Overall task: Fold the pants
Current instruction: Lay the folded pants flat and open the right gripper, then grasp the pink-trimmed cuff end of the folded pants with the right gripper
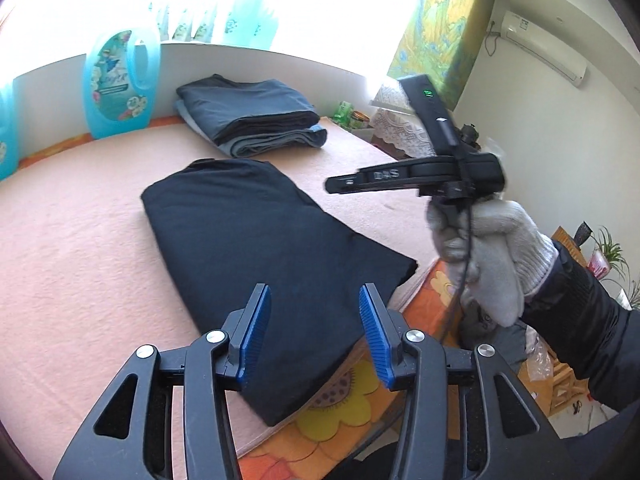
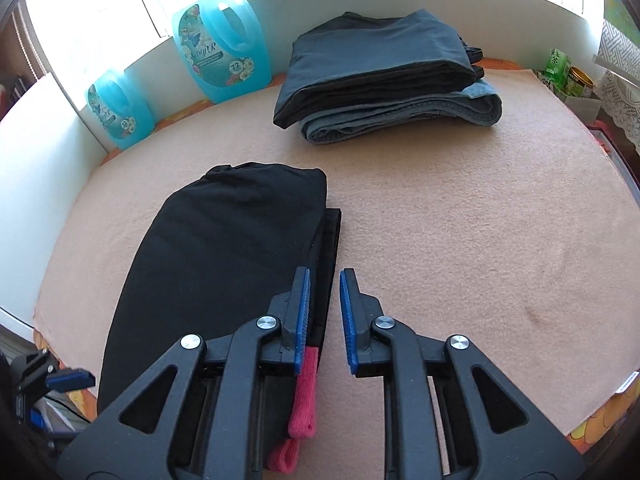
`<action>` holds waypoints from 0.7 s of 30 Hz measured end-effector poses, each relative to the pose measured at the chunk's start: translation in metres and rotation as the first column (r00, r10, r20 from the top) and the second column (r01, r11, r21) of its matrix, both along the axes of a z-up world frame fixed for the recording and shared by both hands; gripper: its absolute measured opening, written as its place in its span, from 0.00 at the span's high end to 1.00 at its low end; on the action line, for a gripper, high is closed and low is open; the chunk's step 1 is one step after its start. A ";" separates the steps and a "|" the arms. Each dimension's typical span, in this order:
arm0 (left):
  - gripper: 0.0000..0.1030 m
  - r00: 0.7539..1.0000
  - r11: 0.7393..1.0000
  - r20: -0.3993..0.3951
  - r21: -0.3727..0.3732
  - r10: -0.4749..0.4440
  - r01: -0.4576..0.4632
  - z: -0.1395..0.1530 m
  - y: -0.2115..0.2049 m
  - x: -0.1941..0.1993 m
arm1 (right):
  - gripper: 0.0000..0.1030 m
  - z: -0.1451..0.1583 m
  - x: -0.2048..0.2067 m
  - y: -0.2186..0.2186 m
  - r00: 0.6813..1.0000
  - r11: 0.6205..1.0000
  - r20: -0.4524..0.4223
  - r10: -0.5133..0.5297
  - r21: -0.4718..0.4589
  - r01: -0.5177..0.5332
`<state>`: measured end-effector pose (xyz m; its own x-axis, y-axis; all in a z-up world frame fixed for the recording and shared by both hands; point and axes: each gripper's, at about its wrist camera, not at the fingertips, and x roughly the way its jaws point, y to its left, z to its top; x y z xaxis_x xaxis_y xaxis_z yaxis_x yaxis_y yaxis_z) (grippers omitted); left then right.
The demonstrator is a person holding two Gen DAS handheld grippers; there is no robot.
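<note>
Pants (image 1: 256, 264), black, lie folded into a long narrow bundle on the pink blanket (image 1: 80, 240) that covers the surface, with their near end hanging just past the blanket's front edge over the flowered cloth (image 1: 340, 404) beneath. Their long axis runs from that near end away toward the white back wall, slanting slightly, and the rounded far end points at the blue detergent bottle (image 2: 218, 52). I judge that rounded end to be the fold, though black on black hides the layers.

My left tool (image 1: 316, 336) hovers over the near end with its jaws apart and nothing between the blue pads; the cloth lies below them, untouched. My right tool (image 2: 324, 316) sits over the right long edge, where a lower layer peeks out as a strip, its jaws parted only a little and gripping nothing. A pink strap (image 2: 304, 392) hangs beneath it.

I think both tools stand at the near end because the next fold would lift that end toward the far one. The finished stack (image 2: 384, 80), dark pants on blue jeans, waits well apart at the back, leaving room to work.
</note>
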<state>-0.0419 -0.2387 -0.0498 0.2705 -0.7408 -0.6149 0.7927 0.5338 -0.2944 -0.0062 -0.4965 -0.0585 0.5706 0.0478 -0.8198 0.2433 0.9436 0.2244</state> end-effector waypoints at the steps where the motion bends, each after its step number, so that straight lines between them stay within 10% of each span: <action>1: 0.57 1.000 1.000 0.004 0.004 0.023 -0.024 0.000 0.006 0.005 | 0.84 0.005 -0.009 0.004 1.000 1.000 0.029 0.010 0.003 -0.010; 21: 0.50 0.957 0.973 -0.178 0.012 0.230 -0.231 -0.027 0.024 0.091 | 0.84 -0.009 -0.078 0.059 0.980 0.980 0.016 0.197 0.000 -0.197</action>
